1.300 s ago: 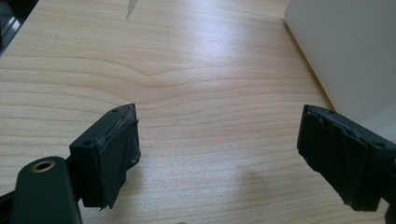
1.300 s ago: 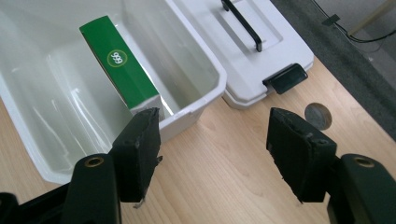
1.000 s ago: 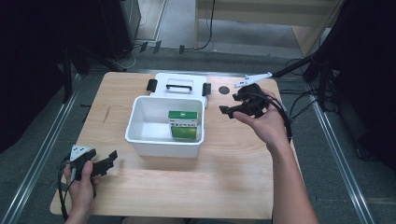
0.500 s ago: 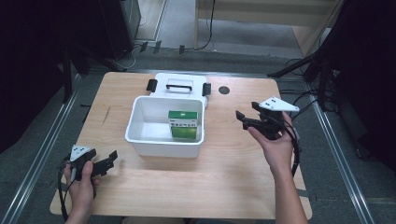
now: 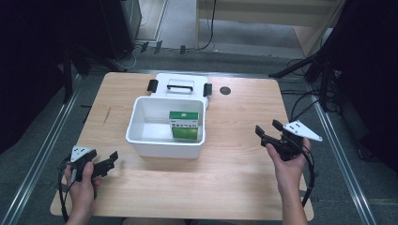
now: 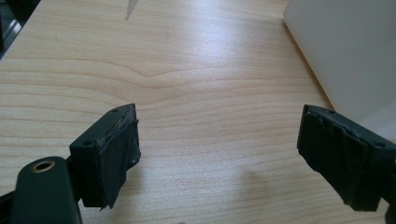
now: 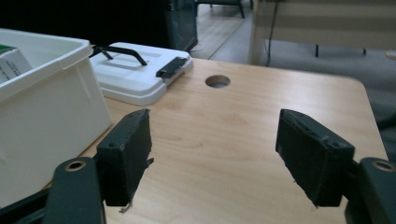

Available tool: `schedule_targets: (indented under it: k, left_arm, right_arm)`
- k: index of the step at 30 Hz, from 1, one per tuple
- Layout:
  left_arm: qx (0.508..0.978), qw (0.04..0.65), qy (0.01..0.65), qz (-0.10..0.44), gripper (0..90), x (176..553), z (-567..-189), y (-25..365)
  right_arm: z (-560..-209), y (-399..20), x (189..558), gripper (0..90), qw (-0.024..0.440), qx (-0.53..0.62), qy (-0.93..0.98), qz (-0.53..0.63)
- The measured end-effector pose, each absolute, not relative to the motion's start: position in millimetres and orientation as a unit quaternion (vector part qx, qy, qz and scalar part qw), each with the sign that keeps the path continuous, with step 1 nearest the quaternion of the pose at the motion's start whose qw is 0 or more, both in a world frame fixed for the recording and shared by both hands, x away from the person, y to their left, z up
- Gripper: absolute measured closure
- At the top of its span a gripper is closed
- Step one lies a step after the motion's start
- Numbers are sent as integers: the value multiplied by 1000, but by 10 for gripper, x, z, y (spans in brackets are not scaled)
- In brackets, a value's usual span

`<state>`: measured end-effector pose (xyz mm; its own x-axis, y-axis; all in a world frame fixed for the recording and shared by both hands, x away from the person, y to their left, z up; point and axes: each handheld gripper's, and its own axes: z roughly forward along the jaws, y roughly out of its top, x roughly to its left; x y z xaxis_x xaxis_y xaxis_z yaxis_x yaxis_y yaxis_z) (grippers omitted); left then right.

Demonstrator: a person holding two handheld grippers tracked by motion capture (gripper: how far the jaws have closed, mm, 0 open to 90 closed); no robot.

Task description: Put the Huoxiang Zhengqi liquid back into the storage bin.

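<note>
A white plastic box (image 5: 165, 140) stands at the middle of the wooden table (image 5: 234, 178), with a green and white carton (image 5: 183, 124) inside it. Its white lid (image 5: 178, 86) with a black handle lies flat just behind it. My right gripper (image 5: 266, 129) is held low over the table's right side, well right of the box; its jaws have just been opening and stand open with nothing between them (image 7: 215, 154). My left gripper (image 5: 111, 159) rests near the front left corner, open and empty (image 6: 219, 149), with the box wall (image 6: 345, 51) to its right.
A round cable hole (image 5: 225, 90) sits in the table behind the lid, also in the right gripper view (image 7: 217, 81). Cables trail from both grippers over the front edge. Metal rails run along both sides of the table, with dark stands and cables beyond.
The right hand has come down and toward the front right, away from the lid, and its jaws have spread wider. The left hand has stayed in place.
</note>
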<state>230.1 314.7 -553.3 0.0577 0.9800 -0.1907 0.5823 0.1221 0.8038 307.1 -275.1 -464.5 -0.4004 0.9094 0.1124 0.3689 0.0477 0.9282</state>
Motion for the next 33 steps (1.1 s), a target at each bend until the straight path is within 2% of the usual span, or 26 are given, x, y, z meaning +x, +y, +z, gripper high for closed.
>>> schedule_targets:
  k: [2,3,4,10,11,17,33]
  left_arm:
    - [612,393,637,254,138,2301,-5534,3147]
    - [612,393,637,254,138,2301,-5534,3146]
    - [612,393,638,254,137,2301,-5533,3144]
    - [613,392,637,255,138,2302,-5533,3143]
    - [613,392,637,255,137,2302,-5533,3141]
    - [613,391,637,256,138,2303,-5534,3140]
    - [613,391,638,254,137,2305,-5533,3140]
  right_arm:
    - [-4688,-2808,2954,245,285,505,652,488]
    - [-4715,-2845,2917,220,286,505,651,490]
    - [-4780,-2904,2882,126,275,498,656,496]
    - [-4980,-3061,2784,63,261,502,663,491]
    - [-5038,-3114,2739,1,260,503,662,491]
    - [-5201,-3285,2587,0,266,508,661,483]
    - [-5335,-3617,2252,0,278,529,662,452]
